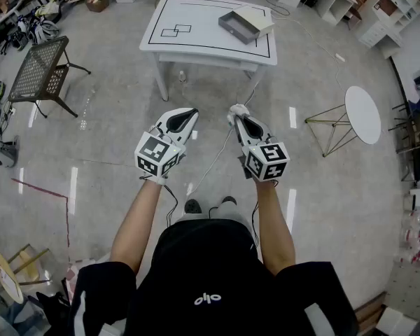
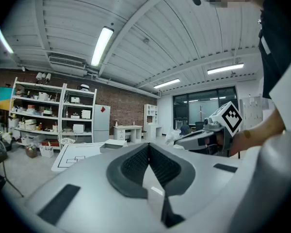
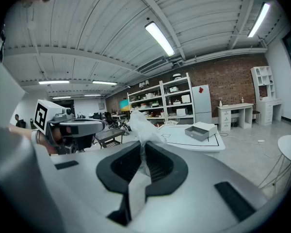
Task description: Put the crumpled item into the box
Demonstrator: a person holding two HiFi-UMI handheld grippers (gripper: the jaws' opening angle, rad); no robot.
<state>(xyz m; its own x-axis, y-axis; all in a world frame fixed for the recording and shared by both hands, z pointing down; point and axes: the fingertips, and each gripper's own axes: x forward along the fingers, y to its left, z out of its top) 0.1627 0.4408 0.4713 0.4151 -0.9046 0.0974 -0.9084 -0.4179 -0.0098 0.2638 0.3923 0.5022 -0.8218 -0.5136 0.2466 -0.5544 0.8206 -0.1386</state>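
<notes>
A crumpled white item [image 3: 141, 126] sticks up from between the jaws of my right gripper [image 3: 142, 152], which is shut on it. In the head view the same item [image 1: 239, 108] shows as a small white wad at the tip of the right gripper [image 1: 236, 115]. My left gripper [image 1: 189, 113] is held beside it at the same height, its jaws together with nothing between them [image 2: 149, 149]. The open grey box [image 1: 238, 26], with its pale lid [image 1: 257, 17] next to it, sits on the far right part of the white table [image 1: 196, 44], well ahead of both grippers.
A mesh-top chair [image 1: 40, 67] stands to the left of the table. A round white side table [image 1: 362, 114] on wire legs is to the right. A cable [image 1: 213, 161] runs across the floor from under the table. Shelves and desks line the far walls.
</notes>
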